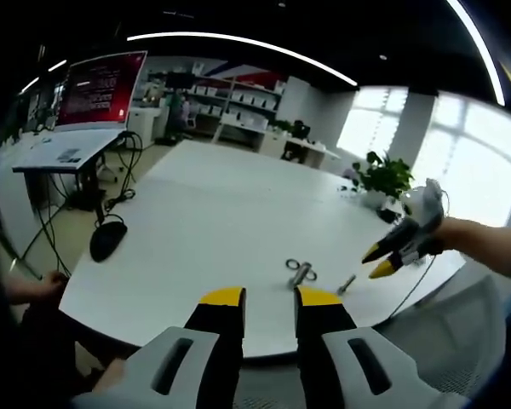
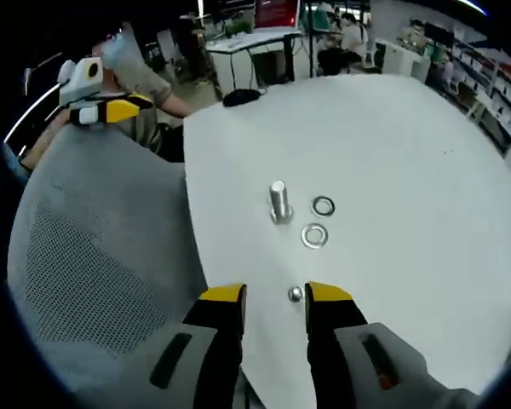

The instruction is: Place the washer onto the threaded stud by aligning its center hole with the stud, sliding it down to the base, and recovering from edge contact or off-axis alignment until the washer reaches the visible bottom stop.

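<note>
Near the table (image 2: 426, 153) edge by the chair (image 2: 94, 256): stud (image 2: 279, 203) upright, two washers (image 2: 315, 235) lying flat just beside it, a small nut (image 2: 295, 294) closer to the edge. Right tool (image 2: 274, 294) released, jaws apart either side of the nut, holding nothing. Left tool (image 1: 269, 296) released too, held off the table, empty. Risks: thin flat washer slips from the jaws; tilted grip hangs on the threads; nudging the nut off the edge. No writing legible; monitor (image 1: 100, 88) text blurred.
</note>
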A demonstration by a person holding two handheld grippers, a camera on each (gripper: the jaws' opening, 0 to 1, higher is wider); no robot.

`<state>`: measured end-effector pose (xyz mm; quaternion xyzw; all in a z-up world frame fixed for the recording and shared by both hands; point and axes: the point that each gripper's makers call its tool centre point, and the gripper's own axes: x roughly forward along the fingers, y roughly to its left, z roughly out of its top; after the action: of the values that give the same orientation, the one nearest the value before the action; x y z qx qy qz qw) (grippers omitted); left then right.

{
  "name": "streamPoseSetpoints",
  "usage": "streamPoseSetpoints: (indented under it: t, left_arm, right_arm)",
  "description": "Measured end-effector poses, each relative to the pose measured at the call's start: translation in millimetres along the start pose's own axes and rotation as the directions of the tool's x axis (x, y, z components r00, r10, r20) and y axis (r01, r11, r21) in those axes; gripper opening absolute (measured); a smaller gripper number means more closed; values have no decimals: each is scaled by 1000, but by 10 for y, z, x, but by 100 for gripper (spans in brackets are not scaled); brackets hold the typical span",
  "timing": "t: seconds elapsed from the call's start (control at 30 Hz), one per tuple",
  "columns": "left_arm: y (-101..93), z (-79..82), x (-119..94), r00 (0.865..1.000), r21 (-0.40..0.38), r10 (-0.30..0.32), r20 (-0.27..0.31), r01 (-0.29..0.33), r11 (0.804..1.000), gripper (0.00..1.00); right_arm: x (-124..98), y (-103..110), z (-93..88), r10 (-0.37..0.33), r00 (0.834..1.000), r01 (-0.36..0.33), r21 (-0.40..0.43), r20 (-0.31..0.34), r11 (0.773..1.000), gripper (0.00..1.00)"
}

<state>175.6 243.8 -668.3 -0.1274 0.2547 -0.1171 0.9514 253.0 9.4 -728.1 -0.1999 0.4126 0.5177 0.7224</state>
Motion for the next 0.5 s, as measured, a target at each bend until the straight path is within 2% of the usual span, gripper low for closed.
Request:
streamPoseSetpoints:
  t: [0.2, 0.3, 0.43, 0.5]
  left_arm:
    - [0, 3, 1, 1000, -1, 1, 1, -1, 1000, 21]
    - [2, -7, 3, 1000, 4, 1, -7, -1, 1000, 21]
    - [-3, -28, 6, 1000, 14, -1, -21, 2, 1000, 21]
    - [0, -27, 4, 1000, 13, 0, -19, 0, 1000, 21]
  right_arm:
    - [-361, 106, 129, -43, 991, 35, 58, 131, 998, 30]
    - [-564, 173, 275, -72, 969, 38, 142, 238, 989, 30]
    - [-807, 255, 401, -99, 936, 36, 189, 337, 981, 31]
    - [-894, 269, 418, -115, 924, 42, 201, 366, 979, 31]
